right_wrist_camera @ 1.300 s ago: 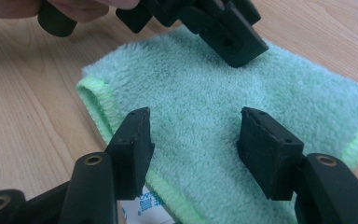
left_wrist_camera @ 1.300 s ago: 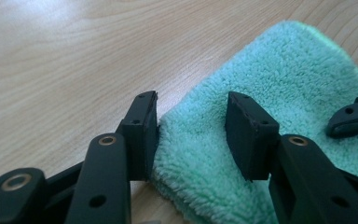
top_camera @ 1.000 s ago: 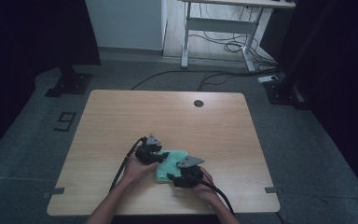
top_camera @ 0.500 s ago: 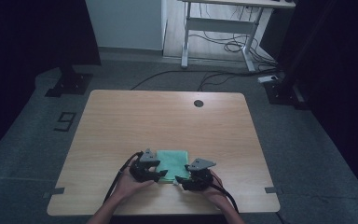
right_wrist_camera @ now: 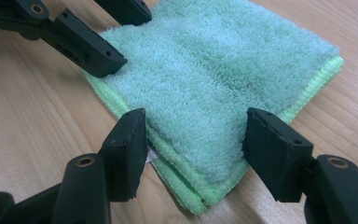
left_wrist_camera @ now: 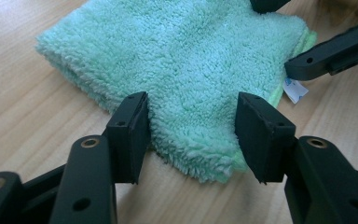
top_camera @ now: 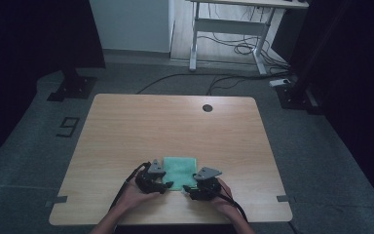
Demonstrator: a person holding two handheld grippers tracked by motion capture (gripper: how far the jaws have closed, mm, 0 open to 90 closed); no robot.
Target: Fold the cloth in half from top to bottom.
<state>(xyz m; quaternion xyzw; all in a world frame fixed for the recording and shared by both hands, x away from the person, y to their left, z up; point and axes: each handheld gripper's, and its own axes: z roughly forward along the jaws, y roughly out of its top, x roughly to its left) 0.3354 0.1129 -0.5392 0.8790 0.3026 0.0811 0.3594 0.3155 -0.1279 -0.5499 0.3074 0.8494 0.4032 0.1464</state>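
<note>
both sets of jaws wide, astride near corners of the folded green towel (top_camera: pixel 179 170) at the near surface (top_camera: pixel 126 126) edge, risking pinching one layer, unfolding it.

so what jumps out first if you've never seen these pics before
A folded green cloth lies near the front edge of the wooden table. The left gripper and the right gripper each sit at one of its near corners, jaws apart around the corner without pinching it.
</note>
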